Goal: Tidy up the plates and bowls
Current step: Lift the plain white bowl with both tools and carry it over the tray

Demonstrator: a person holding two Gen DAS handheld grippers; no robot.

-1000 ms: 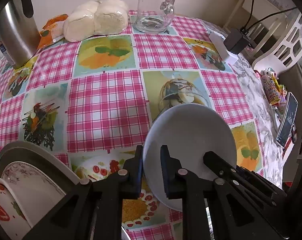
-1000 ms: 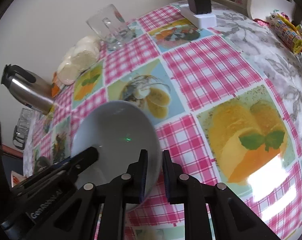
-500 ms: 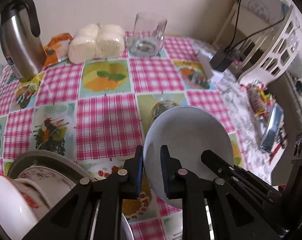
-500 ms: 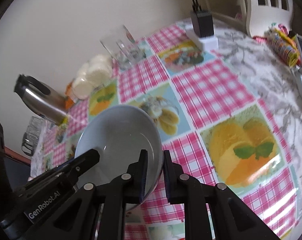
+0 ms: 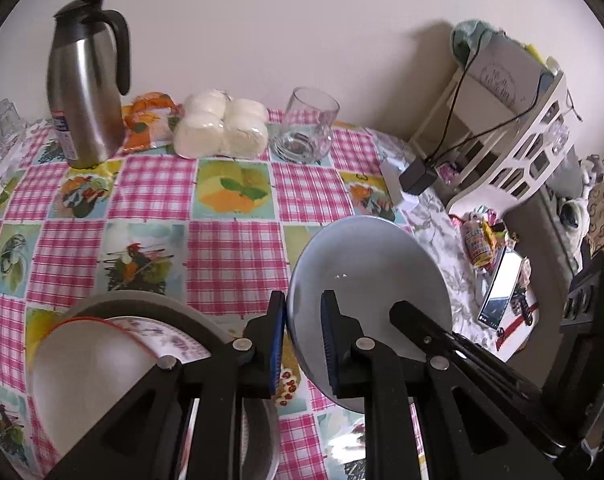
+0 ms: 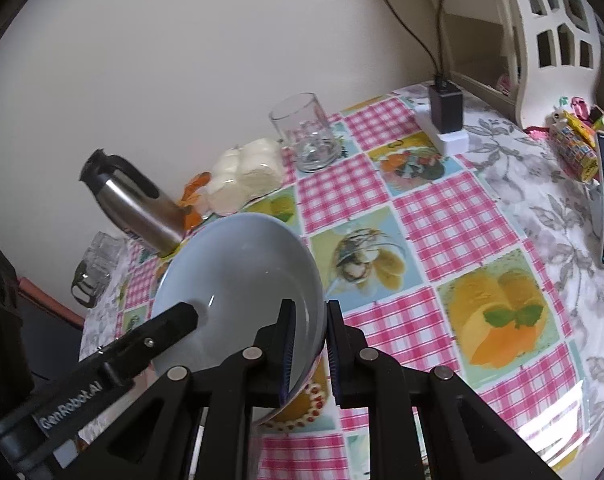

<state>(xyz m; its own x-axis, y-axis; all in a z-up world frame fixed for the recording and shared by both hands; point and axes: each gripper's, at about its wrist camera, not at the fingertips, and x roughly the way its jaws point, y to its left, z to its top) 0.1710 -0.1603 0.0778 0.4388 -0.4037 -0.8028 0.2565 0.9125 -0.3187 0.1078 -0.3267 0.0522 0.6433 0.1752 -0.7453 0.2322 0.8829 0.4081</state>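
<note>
Your left hand-held gripper (image 6: 194, 314), lettered "GenRobot.AI", and right hand-held gripper (image 6: 307, 344) both clamp the bowl's (image 6: 242, 276) rim; it tilts, mouth facing the kettle (image 6: 136, 208).

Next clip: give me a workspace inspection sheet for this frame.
Surface: checked tablecloth.
Job's things: grey bowl held off the table by opposite rims; stacked plates and bowl beside it.
Clutter: steel jug, bread rolls, glass, snack packs, phone.
Grippers: left gripper and right gripper each clamp the bowl's rim.
Cables: charger, cord running up.
Surroundings: white wall, white shelf.
</note>
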